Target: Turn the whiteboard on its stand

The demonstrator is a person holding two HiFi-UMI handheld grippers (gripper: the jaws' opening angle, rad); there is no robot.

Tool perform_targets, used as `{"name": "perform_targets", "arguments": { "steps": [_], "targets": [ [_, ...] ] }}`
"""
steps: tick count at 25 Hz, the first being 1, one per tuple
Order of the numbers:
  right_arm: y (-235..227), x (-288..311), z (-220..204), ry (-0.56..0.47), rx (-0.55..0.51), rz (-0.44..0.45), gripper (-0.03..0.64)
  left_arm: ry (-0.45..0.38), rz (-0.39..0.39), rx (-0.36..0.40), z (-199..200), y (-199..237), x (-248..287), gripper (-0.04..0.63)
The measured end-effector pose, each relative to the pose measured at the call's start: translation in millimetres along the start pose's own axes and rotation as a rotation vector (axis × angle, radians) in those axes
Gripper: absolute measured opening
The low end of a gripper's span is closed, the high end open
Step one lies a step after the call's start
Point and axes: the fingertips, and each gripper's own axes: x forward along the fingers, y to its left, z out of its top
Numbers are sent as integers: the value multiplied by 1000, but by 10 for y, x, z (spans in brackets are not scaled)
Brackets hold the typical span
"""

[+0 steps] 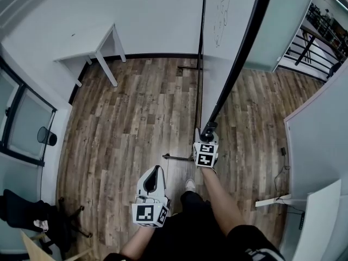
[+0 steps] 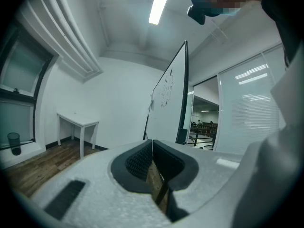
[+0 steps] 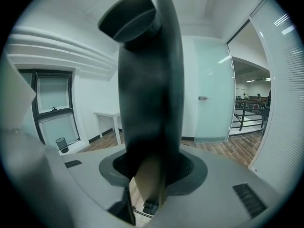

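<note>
The whiteboard stands edge-on before me, its black frame edge slanting down to my right gripper. That gripper is shut on the frame; in the right gripper view the dark frame fills the gap between the jaws of the right gripper. The stand's black upright and a floor bar show beside it. My left gripper hangs free lower left, apart from the board, jaws together and holding nothing. In the left gripper view, the left gripper points towards the whiteboard.
A white table stands against the far wall. A dark bin sits by the left window and a black chair at lower left. A glass door and a railing are at right; a cable lies on the wood floor.
</note>
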Motion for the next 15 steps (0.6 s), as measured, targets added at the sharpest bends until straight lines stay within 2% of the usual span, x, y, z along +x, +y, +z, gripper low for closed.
{"name": "perform_targets", "arguments": {
  "steps": [15],
  "targets": [
    [419, -872, -391, -4, 11, 7, 158, -28, 8, -15, -104, 44, -1066, 18]
  ]
}}
